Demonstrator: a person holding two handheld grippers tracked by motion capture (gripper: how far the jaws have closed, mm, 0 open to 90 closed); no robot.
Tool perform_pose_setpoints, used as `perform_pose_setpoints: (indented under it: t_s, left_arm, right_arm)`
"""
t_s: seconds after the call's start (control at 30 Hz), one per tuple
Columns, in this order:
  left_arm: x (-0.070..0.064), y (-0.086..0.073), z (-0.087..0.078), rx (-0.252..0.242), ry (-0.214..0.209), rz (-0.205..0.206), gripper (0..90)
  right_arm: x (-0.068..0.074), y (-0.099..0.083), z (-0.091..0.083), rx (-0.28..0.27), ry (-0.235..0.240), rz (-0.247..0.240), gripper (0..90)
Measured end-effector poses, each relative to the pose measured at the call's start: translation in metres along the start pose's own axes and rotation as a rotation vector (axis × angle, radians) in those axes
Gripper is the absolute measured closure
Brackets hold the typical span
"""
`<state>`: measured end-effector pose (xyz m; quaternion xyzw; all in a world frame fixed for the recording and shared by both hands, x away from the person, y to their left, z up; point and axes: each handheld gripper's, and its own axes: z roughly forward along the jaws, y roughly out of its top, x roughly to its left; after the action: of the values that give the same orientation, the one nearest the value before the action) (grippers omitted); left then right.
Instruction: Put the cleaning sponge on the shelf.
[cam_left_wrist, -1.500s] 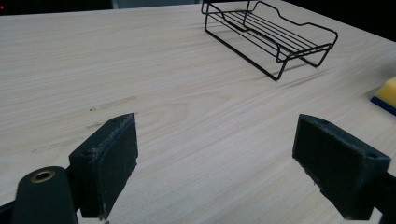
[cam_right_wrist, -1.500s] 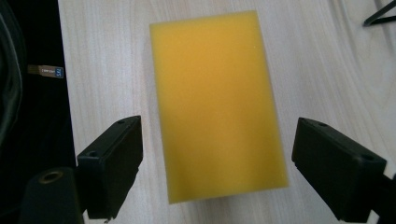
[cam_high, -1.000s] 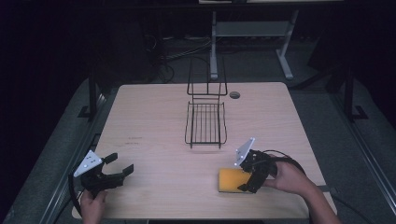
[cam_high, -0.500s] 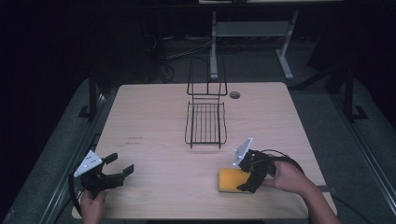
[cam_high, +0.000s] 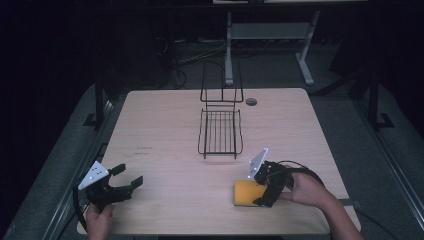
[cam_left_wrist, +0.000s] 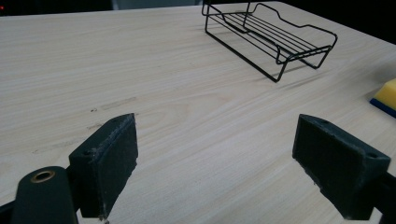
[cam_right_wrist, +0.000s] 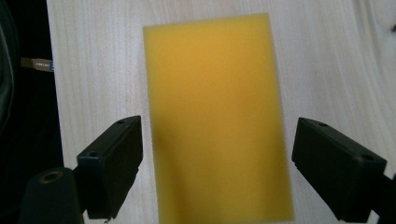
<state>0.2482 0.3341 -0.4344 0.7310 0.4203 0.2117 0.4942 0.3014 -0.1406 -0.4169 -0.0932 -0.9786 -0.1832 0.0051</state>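
Sponge (cam_high: 246, 193): yellow rectangular block, lying flat on the pale wood surface (cam_high: 165, 125), near its front edge, well in front of the wire rack (cam_high: 220, 131) and to the right of it.
Left gripper view: a dark blue layer shows under the sponge's yellow.
Right gripper view: plain yellow top face, slightly blurred, lying between the two jaws with a gap to each side.
Right gripper (cam_high: 261, 194): over the sponge's right end, pointing down at it, jaws released and spread wider than the sponge; hand (cam_high: 306, 190) behind it, forearm running off the bottom right.
Left gripper (cam_high: 129, 178): far left of the rack, near the front left corner of the surface, jaws released and wide apart, aimed across the surface toward the rack.
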Motion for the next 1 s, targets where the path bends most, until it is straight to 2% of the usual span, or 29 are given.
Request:
perform_pose_setpoints:
  t_s: [0.3, 0.47, 0.63, 1.0]
  left_arm:
    - [0.000, 0.000, -0.001, -0.009, -0.003, -0.007, 13.4]
    - [0.000, 0.000, -0.001, -0.011, -0.005, -0.008, 13.4]
    - [0.000, 0.000, -0.001, -0.010, -0.003, -0.008, 13.4]
    - [0.000, 0.000, -0.002, -0.012, -0.001, -0.007, 13.4]
  right_arm:
    - [-0.001, 0.003, 0.006, 0.021, 0.007, 0.003, 16.0]
    - [0.001, 0.005, 0.012, 0.042, 0.007, -0.014, 14.6]
    - [0.001, 0.005, 0.015, 0.041, 0.016, 0.001, 14.5]
    - [0.000, 0.005, 0.022, 0.053, 0.019, -0.005, 14.5]
